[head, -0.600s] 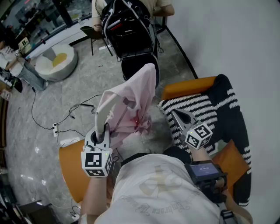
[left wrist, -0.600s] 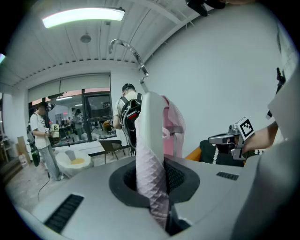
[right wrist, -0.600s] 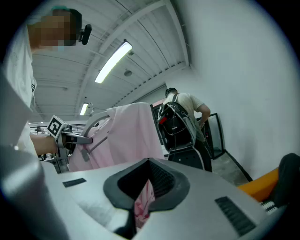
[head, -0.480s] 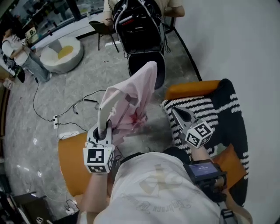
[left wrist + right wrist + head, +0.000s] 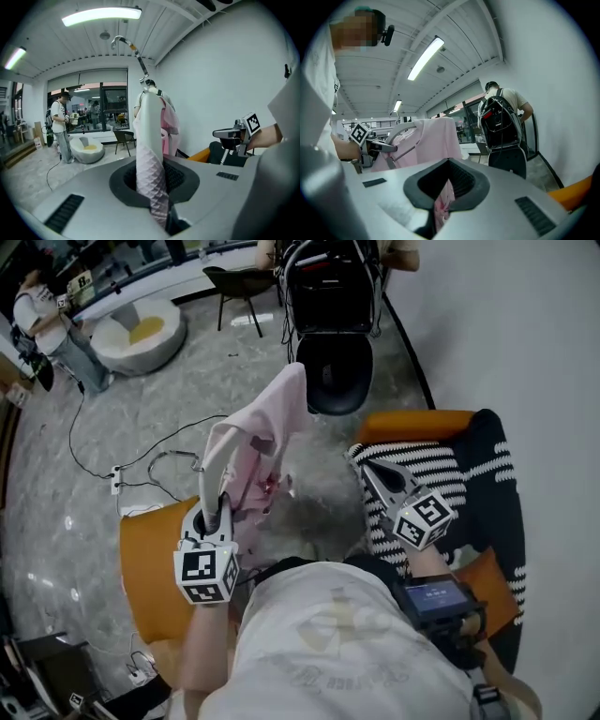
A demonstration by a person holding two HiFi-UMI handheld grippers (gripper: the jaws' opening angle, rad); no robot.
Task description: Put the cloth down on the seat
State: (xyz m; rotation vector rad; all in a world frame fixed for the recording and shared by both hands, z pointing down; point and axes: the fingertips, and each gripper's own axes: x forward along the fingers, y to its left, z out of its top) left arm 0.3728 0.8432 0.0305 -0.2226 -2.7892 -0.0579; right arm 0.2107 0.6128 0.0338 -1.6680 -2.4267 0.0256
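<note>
Here, left gripper (image 5: 217, 448) clamped on raised pink cloth (image 5: 277, 423), right gripper (image 5: 373, 476) closed, empty, over striped cloth (image 5: 427, 470) lying on orange seat (image 5: 148, 568).

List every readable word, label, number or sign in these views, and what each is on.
No text here can be quoted; nothing reads clearly.
White shirt: faint curved line of print, too blurred to read.
Wrist screen: lit, contents too small to read.
Left marker cube and right marker cube: black-and-white square patterns only, no letters or numbers.
</note>
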